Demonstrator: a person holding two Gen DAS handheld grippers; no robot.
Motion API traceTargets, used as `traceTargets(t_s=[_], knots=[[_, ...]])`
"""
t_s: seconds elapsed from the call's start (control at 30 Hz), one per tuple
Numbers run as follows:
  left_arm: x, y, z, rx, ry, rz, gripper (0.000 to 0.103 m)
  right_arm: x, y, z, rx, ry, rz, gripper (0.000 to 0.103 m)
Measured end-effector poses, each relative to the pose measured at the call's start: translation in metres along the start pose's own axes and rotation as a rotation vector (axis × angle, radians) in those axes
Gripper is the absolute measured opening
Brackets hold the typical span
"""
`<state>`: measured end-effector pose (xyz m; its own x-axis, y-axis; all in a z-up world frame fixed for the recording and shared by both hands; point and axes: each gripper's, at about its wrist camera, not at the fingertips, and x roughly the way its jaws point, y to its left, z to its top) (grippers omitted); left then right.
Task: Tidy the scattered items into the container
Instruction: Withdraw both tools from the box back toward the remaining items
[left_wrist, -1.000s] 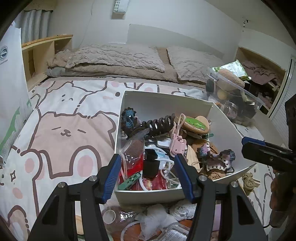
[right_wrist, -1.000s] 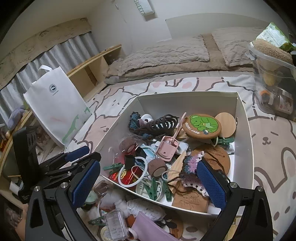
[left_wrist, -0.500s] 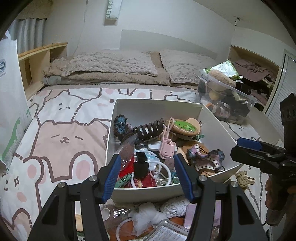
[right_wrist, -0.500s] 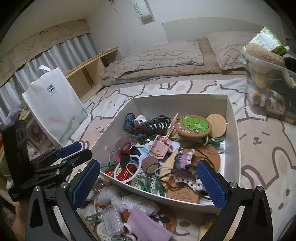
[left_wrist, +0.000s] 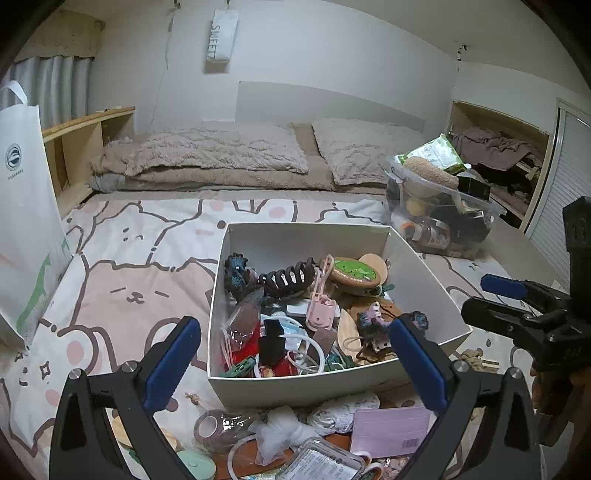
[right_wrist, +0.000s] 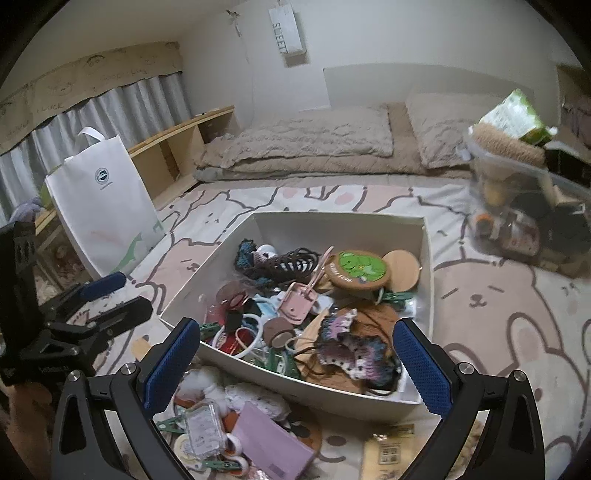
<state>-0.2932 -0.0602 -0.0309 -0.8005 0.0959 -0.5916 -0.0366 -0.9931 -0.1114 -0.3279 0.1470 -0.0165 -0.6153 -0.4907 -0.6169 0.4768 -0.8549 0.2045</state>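
The white box (left_wrist: 424, 266) (already heaped with trinkets) is set on the bed (left_wrist: 122, 273); more clutter (right_wrist: 236, 435) is scattered near it. The left gripper (left_wrist: 295, 365) fingers are being spread wider, nothing between; the right gripper (right_wrist: 295, 369) fingers are held wide, empty.

White box (left_wrist: 424, 273) at frame centre, open-topped, approach from above unobstructed; contents heaped at its near half, far inner corner bare; loose clutter (left_wrist: 295, 428) crowds the bedspread along the near wall at lower centre; clear bedspread (left_wrist: 129, 258) at left, bounded by an upright white bag (left_wrist: 26, 206) at the left edge; clear bin (left_wrist: 439, 221) blocks the upper right.
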Motion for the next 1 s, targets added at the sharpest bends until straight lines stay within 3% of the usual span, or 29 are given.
traceTargets(t_s=[0.17, 1.0], knots=[[-0.009, -0.002, 0.002, -0.003, -0.007, 0.002, 0.103, -0.017, 0.003, 0.000, -0.048, -0.030, -0.051, 0.103], [-0.050, 0.001, 0.009, 0.009, -0.067, 0.008, 0.103, -0.062, -0.005, -0.004, -0.030, -0.085, -0.106, 0.103]])
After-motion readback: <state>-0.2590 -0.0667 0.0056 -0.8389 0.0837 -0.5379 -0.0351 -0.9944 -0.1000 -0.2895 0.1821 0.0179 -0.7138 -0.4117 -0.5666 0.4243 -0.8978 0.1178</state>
